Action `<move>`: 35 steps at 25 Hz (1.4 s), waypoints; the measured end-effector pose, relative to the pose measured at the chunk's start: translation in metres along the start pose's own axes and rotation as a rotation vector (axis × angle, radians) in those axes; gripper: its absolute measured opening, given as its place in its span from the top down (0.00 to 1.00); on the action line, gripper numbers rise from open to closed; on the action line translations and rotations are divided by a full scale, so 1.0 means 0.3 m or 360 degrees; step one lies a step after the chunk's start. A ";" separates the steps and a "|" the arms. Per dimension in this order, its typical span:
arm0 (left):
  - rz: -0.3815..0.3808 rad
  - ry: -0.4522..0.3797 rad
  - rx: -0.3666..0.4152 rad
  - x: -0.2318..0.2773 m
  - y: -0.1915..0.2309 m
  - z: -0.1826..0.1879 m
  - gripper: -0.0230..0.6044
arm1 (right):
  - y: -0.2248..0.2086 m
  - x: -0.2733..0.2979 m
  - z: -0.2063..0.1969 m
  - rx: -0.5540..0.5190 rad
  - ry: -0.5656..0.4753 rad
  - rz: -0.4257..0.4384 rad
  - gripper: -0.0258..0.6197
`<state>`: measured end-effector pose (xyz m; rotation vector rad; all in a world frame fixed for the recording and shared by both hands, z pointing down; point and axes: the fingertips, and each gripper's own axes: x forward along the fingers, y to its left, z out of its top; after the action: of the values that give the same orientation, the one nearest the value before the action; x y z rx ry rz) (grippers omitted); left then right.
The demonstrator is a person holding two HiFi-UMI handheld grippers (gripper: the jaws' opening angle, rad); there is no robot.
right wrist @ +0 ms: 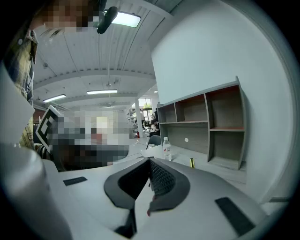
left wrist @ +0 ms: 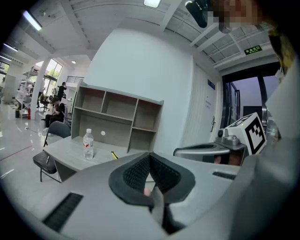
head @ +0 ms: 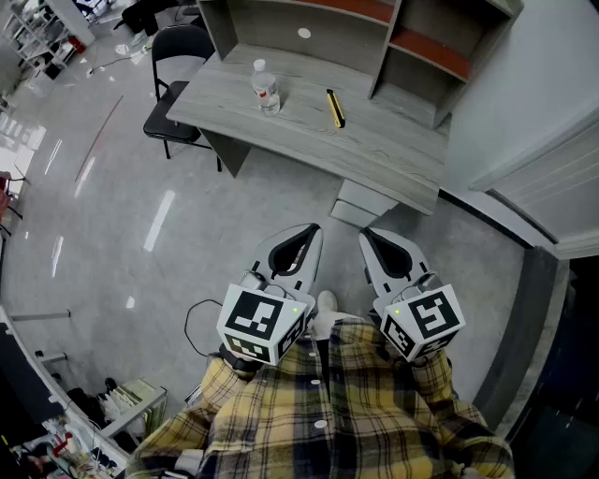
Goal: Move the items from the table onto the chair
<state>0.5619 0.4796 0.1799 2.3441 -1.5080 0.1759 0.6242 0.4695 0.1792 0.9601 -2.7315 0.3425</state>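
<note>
- Head view: the water bottle (head: 266, 89) stands upright on the grey bench (head: 393, 154), in front of the shelf unit (head: 309, 28) at the bench's back.
- A yellow and black stick, which looks like a utility knife (head: 335, 108), lies flat on the bench to the right of the bottle and well apart from it.
- The black chair (head: 167, 117) stands at the left end of the bench with nothing on the part of its seat that shows.
- The left tool (head: 307, 234) and right tool (head: 371, 239) are held side by side close to the person's plaid shirt (head: 328, 412), over the floor and well short of the bench. Each has its jaws together.
- Left gripper view: the jaws of the left tool meet with nothing between them. Beyond them the bottle (left wrist: 88, 144) and the knife (left wrist: 114, 155) sit on the bench, with the chair (left wrist: 51, 140) at its left end.
- Right gripper view: the jaws of the right tool are pressed together and empty too. The bottle (right wrist: 166, 149) and the knife (right wrist: 191, 162) show far ahead on the bench.
- Judgement: the task has not begun. Both items are on the bench and neither is on the chair or in a grip. Left to do are the approach, opening a tool, two pick-ups and two placements on the seat.
</note>
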 end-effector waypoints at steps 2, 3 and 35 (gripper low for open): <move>0.0005 0.0002 0.0000 0.002 0.000 -0.003 0.96 | -0.002 0.003 -0.001 0.0005 -0.0005 0.0007 0.93; 0.0009 0.0003 -0.0002 0.004 0.000 -0.004 0.96 | -0.005 0.003 -0.002 0.0008 -0.0007 0.0010 0.93; 0.0483 -0.0072 -0.0197 -0.021 0.473 0.000 0.96 | -0.013 0.354 0.003 0.0007 0.0081 0.0272 0.93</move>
<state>0.4312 0.4320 0.2095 2.0279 -1.8361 0.1009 0.5458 0.4045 0.2094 0.7096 -2.7733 0.3967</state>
